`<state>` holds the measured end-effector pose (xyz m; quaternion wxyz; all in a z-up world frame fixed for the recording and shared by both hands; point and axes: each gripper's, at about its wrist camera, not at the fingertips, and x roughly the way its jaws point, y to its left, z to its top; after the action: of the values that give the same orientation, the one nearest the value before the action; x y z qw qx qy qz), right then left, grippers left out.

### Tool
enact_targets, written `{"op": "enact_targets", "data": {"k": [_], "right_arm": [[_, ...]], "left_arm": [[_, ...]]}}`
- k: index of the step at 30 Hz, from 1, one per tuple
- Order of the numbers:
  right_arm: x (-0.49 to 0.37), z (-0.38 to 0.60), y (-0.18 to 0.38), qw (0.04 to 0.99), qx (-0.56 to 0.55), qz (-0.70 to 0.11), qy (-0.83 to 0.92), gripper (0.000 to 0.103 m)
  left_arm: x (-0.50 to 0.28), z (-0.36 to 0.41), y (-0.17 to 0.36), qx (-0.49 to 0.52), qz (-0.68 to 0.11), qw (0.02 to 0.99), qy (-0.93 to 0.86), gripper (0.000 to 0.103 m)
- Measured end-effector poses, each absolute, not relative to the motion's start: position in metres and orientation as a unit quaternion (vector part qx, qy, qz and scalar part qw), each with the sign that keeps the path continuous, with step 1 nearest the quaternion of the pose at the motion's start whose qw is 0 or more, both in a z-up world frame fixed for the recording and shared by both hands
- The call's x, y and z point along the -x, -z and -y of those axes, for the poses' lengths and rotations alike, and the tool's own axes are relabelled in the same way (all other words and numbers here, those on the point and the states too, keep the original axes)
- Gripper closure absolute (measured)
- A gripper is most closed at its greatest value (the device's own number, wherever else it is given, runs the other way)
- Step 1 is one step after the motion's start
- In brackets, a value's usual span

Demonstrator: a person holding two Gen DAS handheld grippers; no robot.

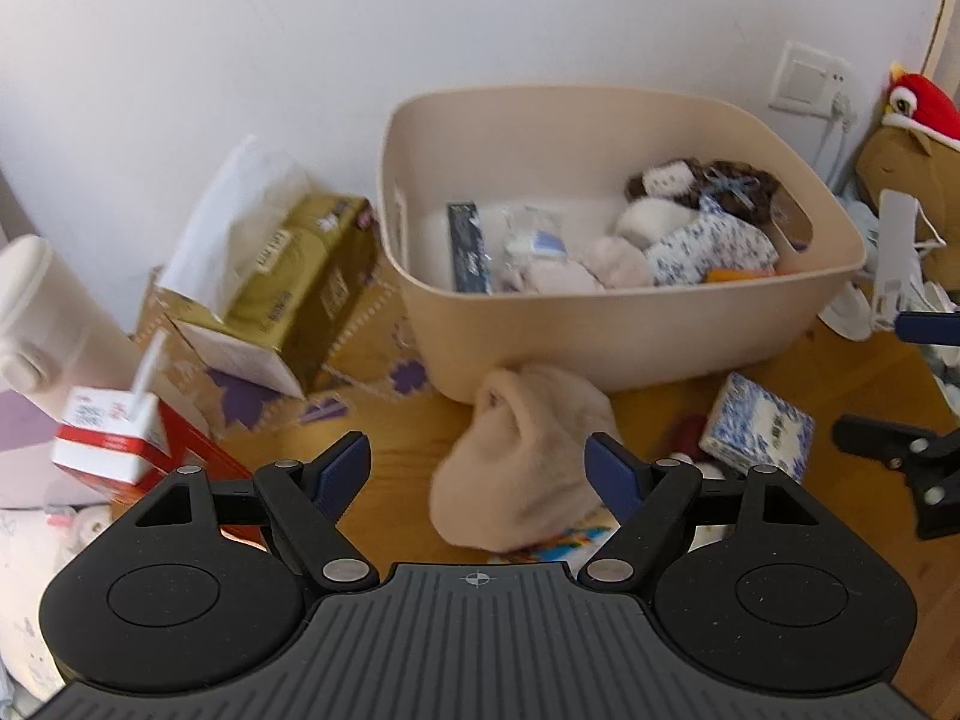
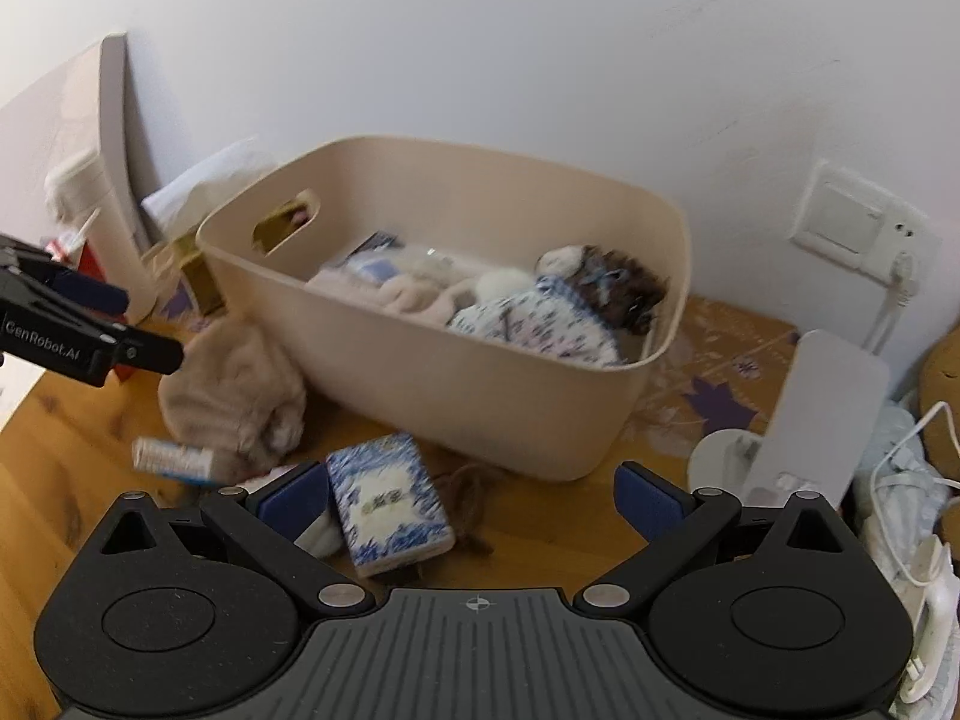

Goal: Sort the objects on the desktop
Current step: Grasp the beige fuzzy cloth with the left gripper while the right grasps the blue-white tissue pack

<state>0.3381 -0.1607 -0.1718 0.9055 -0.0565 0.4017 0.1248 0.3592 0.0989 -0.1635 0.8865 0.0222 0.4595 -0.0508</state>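
A beige storage bin (image 1: 630,354) (image 2: 480,414) stands on the wooden desk by the wall, holding soft fabric items, a dark flat box and a clear packet. A beige fuzzy hat (image 1: 528,456) (image 2: 234,390) lies in front of the bin. My left gripper (image 1: 480,468) is open, its jaws either side of the hat's near edge. A blue-and-white patterned pack (image 1: 759,426) (image 2: 390,504) lies to the hat's right. My right gripper (image 2: 474,498) is open and empty, its left finger beside the pack. The left gripper shows at the left of the right wrist view (image 2: 90,324).
A gold tissue box (image 1: 288,288) and a red-and-white carton (image 1: 114,438) stand left of the bin, with a white jar (image 1: 42,312). A small tube (image 2: 174,456) lies by the hat. A white stand (image 2: 810,414), cables and a plush toy (image 1: 912,138) are on the right.
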Motion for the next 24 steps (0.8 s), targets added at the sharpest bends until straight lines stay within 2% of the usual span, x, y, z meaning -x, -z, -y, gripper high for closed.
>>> {"op": "enact_targets", "data": {"k": [11, 19, 24], "right_arm": [[-0.349, 0.135, 0.199, 0.879, 0.116, -0.432, -0.165, 0.000], [-0.357, 0.127, 0.213, 0.864, 0.139, -0.450, -0.181, 0.010], [-0.361, 0.124, 0.218, 0.858, 0.142, -0.456, -0.192, 0.021]], "left_arm": [[-0.375, -0.093, 0.191, 0.005, -0.495, 0.866, 0.074, 0.023], [-0.392, -0.088, 0.209, 0.010, -0.514, 0.854, 0.076, 0.023], [-0.399, -0.086, 0.216, 0.021, -0.520, 0.850, 0.079, 0.023]]}}
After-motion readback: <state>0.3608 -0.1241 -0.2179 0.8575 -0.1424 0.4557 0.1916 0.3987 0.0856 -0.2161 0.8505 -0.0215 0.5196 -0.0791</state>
